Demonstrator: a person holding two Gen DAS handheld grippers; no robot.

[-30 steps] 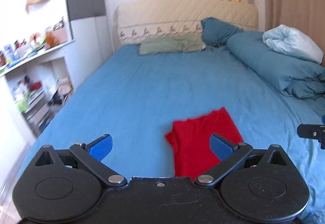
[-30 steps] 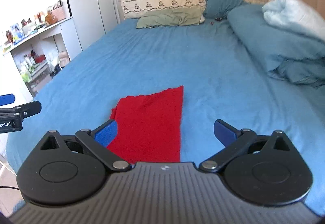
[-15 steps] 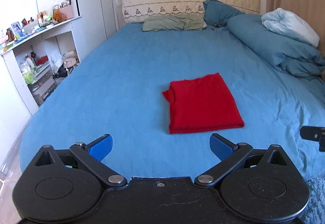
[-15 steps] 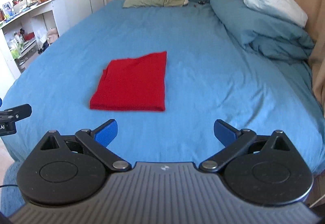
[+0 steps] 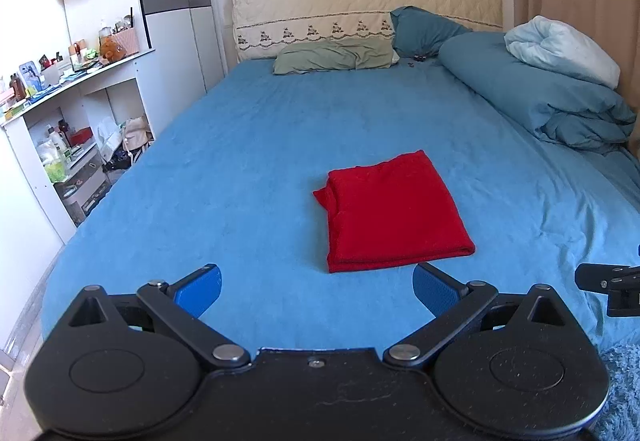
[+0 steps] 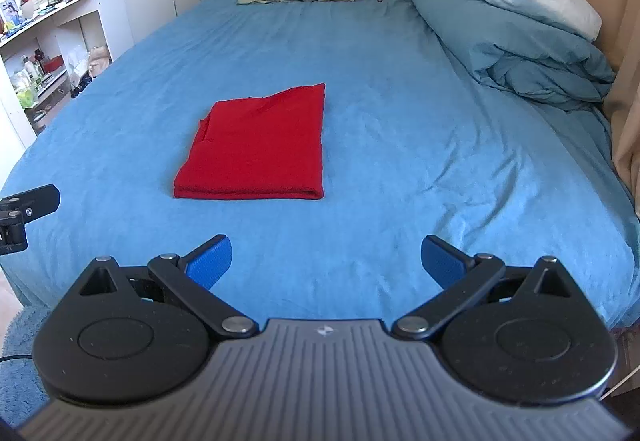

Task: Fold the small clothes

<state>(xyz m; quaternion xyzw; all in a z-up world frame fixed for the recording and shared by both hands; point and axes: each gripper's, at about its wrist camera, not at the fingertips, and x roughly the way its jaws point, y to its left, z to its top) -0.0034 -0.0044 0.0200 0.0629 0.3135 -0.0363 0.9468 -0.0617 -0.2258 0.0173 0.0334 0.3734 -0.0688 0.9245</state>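
A red garment [image 5: 394, 211] lies folded into a flat rectangle on the blue bed sheet [image 5: 248, 161], near the bed's foot. It also shows in the right wrist view [image 6: 260, 149]. My left gripper [image 5: 316, 287] is open and empty, held back from the garment's near edge. My right gripper [image 6: 326, 261] is open and empty, well short of the garment and a little to its right. Neither gripper touches the cloth.
A rolled teal duvet [image 5: 540, 97] with a pale blanket [image 5: 560, 49] lies along the bed's right side. Pillows [image 5: 336, 55] sit at the headboard. White shelves [image 5: 60, 129] full of small items stand to the left. A blue rug [image 5: 620, 385] lies by the bed's foot.
Both grippers have pulled back from the red garment toward the foot of the bed. The garment now lies whole in view, folded and untouched.
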